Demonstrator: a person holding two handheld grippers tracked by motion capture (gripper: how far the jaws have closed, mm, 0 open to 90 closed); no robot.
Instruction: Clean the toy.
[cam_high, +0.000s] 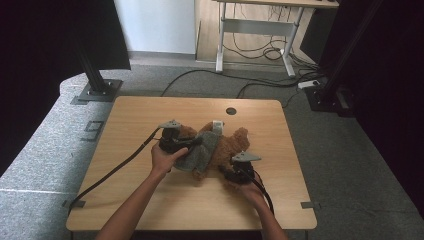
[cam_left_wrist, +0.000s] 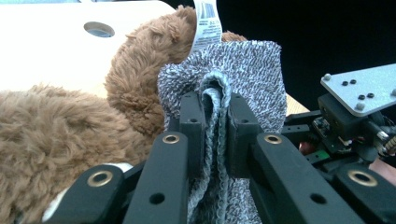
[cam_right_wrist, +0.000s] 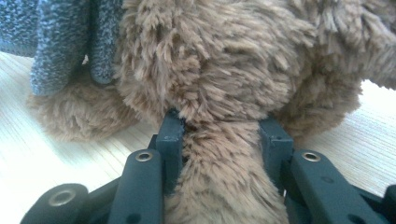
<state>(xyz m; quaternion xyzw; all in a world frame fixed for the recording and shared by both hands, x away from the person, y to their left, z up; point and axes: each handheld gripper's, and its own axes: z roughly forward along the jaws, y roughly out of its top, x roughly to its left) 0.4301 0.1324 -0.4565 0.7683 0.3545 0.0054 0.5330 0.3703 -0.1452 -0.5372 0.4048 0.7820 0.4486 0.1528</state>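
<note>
A brown plush bear (cam_high: 229, 144) lies in the middle of the wooden table (cam_high: 150, 195), with a grey knitted cloth (cam_high: 202, 150) draped over it. My left gripper (cam_high: 194, 142) is shut on a bunched fold of that cloth (cam_left_wrist: 252, 70), its jaws (cam_left_wrist: 215, 100) pinching the fabric just below a white label (cam_left_wrist: 207, 21). The bear's fur (cam_left_wrist: 60, 130) rises to the left of it. My right gripper (cam_high: 232, 169) sits at the bear's near side. Its jaws (cam_right_wrist: 223, 126) are shut on a furry limb (cam_right_wrist: 219, 177) that fills the gap between the pads.
A round cable hole (cam_high: 230, 111) marks the table's far edge. Black cables trail from both grippers toward the front edge. Black stands (cam_high: 97, 85) flank the table on grey carpet, and a desk frame (cam_high: 255, 30) with loose wires stands behind.
</note>
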